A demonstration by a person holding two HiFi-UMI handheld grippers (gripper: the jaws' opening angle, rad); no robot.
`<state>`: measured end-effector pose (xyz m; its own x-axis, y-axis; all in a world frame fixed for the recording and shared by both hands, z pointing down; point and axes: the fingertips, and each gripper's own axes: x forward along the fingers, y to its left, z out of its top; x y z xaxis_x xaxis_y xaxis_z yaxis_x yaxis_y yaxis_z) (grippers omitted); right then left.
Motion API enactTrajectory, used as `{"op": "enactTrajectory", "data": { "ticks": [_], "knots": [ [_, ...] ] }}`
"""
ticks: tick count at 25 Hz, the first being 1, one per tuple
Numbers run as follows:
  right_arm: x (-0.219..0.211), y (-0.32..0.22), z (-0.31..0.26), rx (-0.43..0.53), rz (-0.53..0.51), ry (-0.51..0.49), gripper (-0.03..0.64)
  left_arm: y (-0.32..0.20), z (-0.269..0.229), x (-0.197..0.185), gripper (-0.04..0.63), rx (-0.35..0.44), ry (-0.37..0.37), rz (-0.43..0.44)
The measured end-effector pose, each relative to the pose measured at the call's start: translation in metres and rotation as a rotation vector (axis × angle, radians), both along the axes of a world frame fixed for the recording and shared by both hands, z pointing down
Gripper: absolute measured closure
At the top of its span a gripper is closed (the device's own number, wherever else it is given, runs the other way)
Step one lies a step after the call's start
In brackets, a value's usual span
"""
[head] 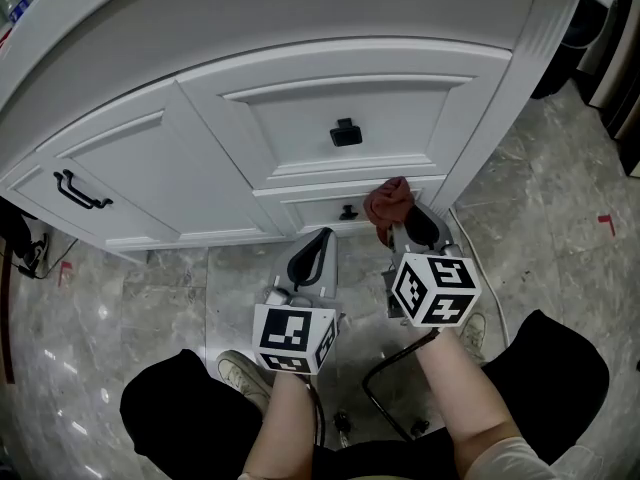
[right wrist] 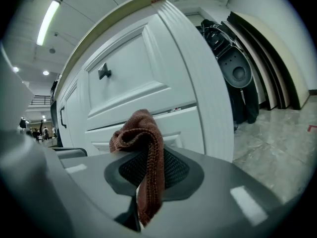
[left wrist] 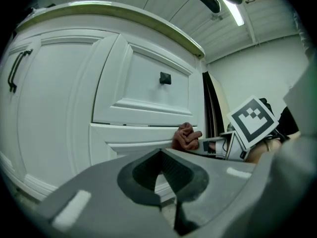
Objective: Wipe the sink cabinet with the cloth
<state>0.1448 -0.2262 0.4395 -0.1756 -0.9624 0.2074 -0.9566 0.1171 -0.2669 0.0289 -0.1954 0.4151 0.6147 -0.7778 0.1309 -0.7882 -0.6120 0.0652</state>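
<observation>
Head view: the right gripper (head: 412,230) is clamped on the cloth (head: 388,202), which lies against the cabinet (head: 300,118) at its low drawer (head: 310,209), straight ahead; the left gripper (head: 310,256), closed and empty, hangs just beside.

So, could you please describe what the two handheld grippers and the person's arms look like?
Both the left gripper and the right gripper have grey bodies with dark, textured oval jaw pads. Each carries a white cube printed with black square markers. No sleeves cover the forearms; a pale short sleeve edges the right arm.
</observation>
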Motion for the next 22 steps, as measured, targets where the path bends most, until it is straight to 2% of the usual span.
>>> {"op": "enactTrajectory", "data": {
  "ticks": [6, 12, 15, 19, 22],
  "knots": [
    [0.041, 0.007, -0.002, 0.003, 0.082, -0.019, 0.526, 0.004, 0.009, 0.013, 0.595, -0.018, -0.001, 0.024],
    [0.061, 0.014, -0.007, 0.007, 0.177, -0.038, 0.528, 0.006, 0.015, 0.002, 0.595, -0.033, -0.003, 0.004],
    [0.037, 0.016, -0.009, 0.021, 0.151, -0.022, 0.529, 0.005, 0.016, -0.013, 0.595, -0.034, 0.007, -0.023],
    [-0.027, 0.008, -0.015, 0.057, 0.009, -0.015, 0.529, 0.000, 0.008, -0.045, 0.595, -0.012, 0.024, -0.087],
    [-0.086, 0.002, -0.001, 0.044, -0.104, -0.011, 0.529, -0.001, 0.012, -0.077, 0.595, -0.020, 0.013, -0.143]
  ]
}}
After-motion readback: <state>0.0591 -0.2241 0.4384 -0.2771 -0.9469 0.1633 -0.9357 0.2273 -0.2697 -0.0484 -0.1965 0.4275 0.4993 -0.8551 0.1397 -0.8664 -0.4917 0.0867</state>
